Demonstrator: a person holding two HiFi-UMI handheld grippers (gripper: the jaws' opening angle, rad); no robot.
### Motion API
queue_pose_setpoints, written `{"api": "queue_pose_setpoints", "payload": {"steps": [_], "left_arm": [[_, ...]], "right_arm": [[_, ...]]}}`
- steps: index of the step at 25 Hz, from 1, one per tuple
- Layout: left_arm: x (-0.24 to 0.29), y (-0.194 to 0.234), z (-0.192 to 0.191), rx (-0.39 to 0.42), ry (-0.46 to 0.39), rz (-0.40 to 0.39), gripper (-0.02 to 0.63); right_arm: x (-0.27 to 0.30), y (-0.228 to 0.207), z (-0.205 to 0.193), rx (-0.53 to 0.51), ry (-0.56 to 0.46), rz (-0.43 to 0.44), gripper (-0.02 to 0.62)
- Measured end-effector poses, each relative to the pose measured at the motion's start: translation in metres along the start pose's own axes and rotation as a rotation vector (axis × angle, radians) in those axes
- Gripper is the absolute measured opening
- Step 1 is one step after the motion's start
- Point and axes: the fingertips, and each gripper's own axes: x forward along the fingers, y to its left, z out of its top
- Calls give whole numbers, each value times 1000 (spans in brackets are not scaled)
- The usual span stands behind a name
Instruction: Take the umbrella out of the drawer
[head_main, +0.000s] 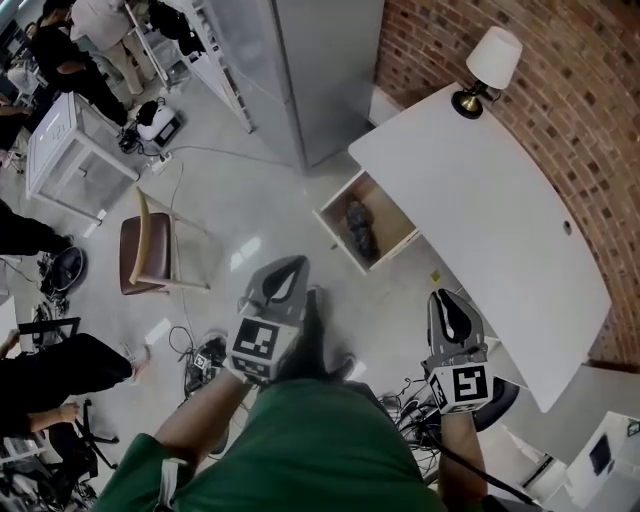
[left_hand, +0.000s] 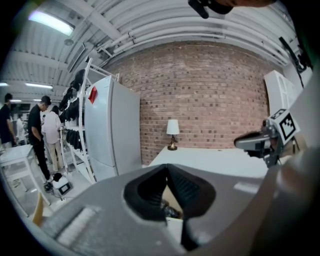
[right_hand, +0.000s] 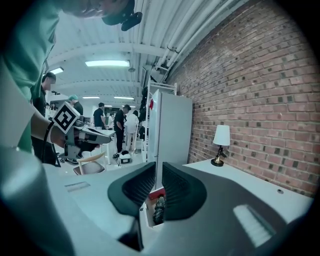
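Note:
The drawer (head_main: 385, 205) of the white desk (head_main: 500, 230) stands pulled out, and a dark folded umbrella (head_main: 358, 230) lies inside it. Both grippers hang in the air short of the drawer, apart from it. My left gripper (head_main: 290, 264) is shut, its jaws meeting at the tips (left_hand: 166, 167); through the notch below them a bit of the umbrella (left_hand: 170, 210) shows. My right gripper (head_main: 446, 298) stands open by a narrow slit (right_hand: 158, 165) with nothing between the pads. Far beyond that slit I see the umbrella (right_hand: 159, 209) in the drawer (right_hand: 146, 220).
A lamp (head_main: 487, 65) stands at the desk's far end by the brick wall. A grey cabinet (head_main: 300, 70) rises behind the drawer. A wooden chair (head_main: 150, 250) sits to the left, cables (head_main: 200, 350) lie on the floor, and several people stand at far left.

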Motion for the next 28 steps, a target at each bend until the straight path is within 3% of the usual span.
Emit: {"api": "queue_pose_setpoints", "payload": {"steps": [12, 17, 22, 28], "left_arm": [[113, 115, 12, -27, 24, -95, 78], [148, 144, -9, -24, 87, -161, 101], [182, 156, -40, -18, 154, -213, 156], [218, 160, -90, -22, 253, -232, 204]], "right_arm": [[144, -37, 18, 53, 84, -74, 40], [201, -30, 6, 52, 160, -39, 62], [255, -20, -43, 32, 315, 67, 102], [308, -4, -138, 93, 474, 197, 138]]}}
